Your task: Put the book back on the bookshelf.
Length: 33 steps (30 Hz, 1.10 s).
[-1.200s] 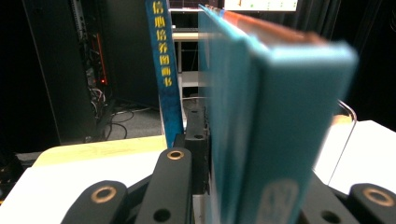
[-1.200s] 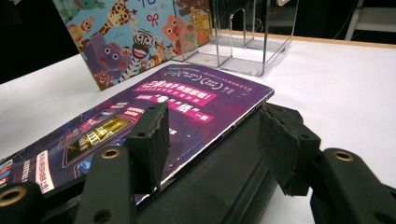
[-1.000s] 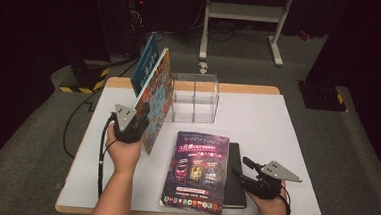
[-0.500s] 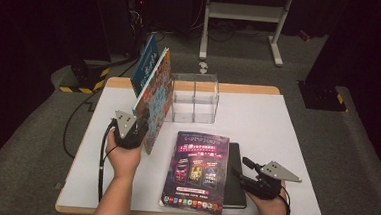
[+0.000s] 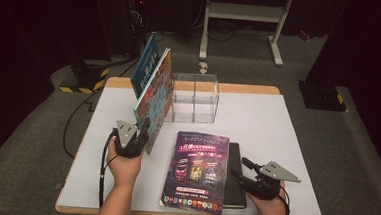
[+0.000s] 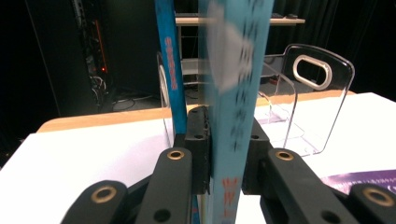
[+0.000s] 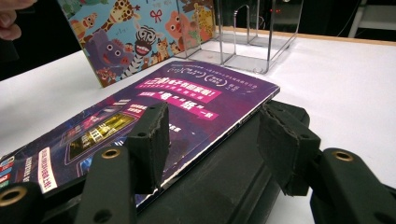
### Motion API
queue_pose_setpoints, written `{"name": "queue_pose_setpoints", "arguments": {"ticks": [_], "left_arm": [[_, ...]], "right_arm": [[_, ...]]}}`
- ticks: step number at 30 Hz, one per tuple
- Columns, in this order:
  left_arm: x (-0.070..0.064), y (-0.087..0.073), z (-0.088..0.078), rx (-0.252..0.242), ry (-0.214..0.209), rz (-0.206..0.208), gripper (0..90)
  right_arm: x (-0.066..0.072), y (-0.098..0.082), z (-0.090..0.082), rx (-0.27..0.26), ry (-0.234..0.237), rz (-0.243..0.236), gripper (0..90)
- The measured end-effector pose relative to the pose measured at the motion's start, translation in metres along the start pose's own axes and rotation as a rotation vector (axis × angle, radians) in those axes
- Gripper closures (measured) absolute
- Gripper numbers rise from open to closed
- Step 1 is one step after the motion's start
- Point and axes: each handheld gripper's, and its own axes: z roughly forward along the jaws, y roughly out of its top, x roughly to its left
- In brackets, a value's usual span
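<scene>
A thin picture book [image 5: 155,101] with a cover crowded with cartoon animals is pinched by its lower edge between the left tongs [image 5: 144,134], left of centre in the high view. It is held nearly upright, leaning slightly, beside a blue book [image 5: 146,65] that stands against a clear acrylic book stand [image 5: 195,98]. In the left gripper view its pale blue spine [image 6: 233,93] is seen clamped between the two black pads, the print on it blurred.

The right tongs [image 5: 238,171] are held spread at the lower right of the high view; nothing is pressed by them. In the right gripper view they are seen astride the near corner of a purple magazine [image 7: 154,107], which is laid on a black notebook [image 7: 224,177].

The white counter [image 5: 257,121], edged in light wood, is seen in the middle of the frame. Grey carpet [image 5: 356,147] is spread around it. A pale metal frame [image 5: 244,13] is stood at the upper centre, and black-and-yellow hazard tape [image 5: 82,83] is seen at the upper left in a dark room.
</scene>
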Motion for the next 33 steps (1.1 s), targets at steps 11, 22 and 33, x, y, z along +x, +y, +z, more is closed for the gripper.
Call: {"name": "queue_pose_setpoints", "arguments": {"ticks": [11,22,33], "left_arm": [[-0.001,-0.008,-0.002,-0.004,0.026,0.009,79.7],[-0.009,-0.009,0.005,-0.018,0.05,0.039,80.3],[-0.012,-0.009,0.02,-0.014,0.094,0.046,80.2]], "right_arm": [[0.001,0.0,0.001,0.003,0.004,-0.002,43.5],[0.001,0.0,0.0,0.0,0.005,0.005,43.6],[-0.001,0.0,0.001,-0.003,0.016,0.006,43.6]]}}
